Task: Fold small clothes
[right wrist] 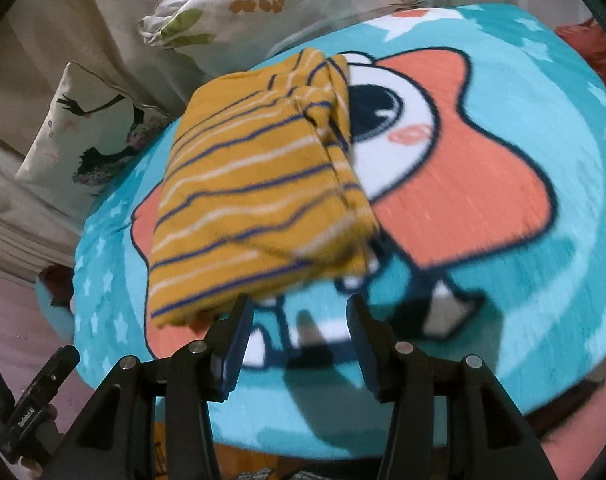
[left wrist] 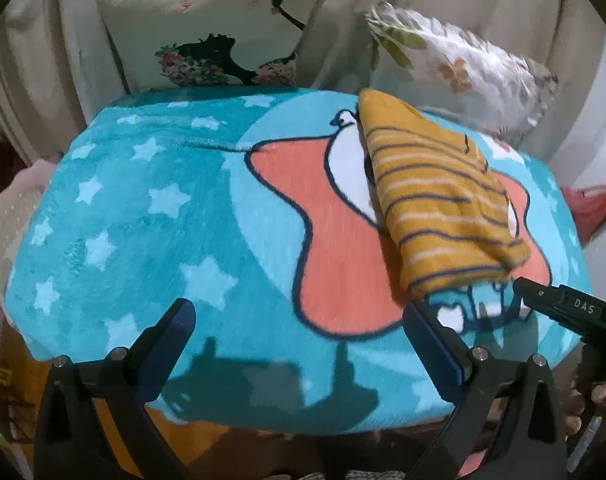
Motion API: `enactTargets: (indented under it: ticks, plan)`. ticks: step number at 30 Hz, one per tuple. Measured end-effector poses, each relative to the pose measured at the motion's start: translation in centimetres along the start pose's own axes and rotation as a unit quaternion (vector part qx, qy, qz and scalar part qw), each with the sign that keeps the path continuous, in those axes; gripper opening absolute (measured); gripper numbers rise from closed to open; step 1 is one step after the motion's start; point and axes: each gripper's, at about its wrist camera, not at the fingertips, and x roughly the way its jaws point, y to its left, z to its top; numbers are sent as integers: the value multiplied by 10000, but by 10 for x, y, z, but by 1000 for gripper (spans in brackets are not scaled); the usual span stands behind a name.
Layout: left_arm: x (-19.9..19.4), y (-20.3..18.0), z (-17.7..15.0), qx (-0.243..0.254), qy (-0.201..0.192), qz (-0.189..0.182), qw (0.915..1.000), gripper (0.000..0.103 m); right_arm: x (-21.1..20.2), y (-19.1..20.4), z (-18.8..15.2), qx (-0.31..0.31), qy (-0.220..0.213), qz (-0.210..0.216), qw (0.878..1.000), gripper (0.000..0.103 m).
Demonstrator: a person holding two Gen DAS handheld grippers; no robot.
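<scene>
A small mustard-yellow garment with navy and white stripes lies folded into a long bundle on a teal star-print blanket. In the left wrist view it sits to the right, beyond my left gripper, which is open and empty over the blanket's near part. The right gripper's black body shows just below the bundle's near end. In the right wrist view the garment fills the centre-left. My right gripper is open just short of its near edge, with only blanket between the fingers.
A cushion with a dark figure print and a crumpled floral pillow lean against beige curtains behind the blanket. A red object lies off the right side. The blanket's front edge drops to an orange surface.
</scene>
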Motion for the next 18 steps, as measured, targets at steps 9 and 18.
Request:
enactTargets:
  ticks: [9,18]
  plan:
    - [-13,-3,-30,487,122,-56,9987,103,-11,23,-53,-426,-158,-1171,9921,57]
    - [-33,25,-44,332,-31,-132,9994,103,-18,45,-90,-719,-257,-1928,9783,61]
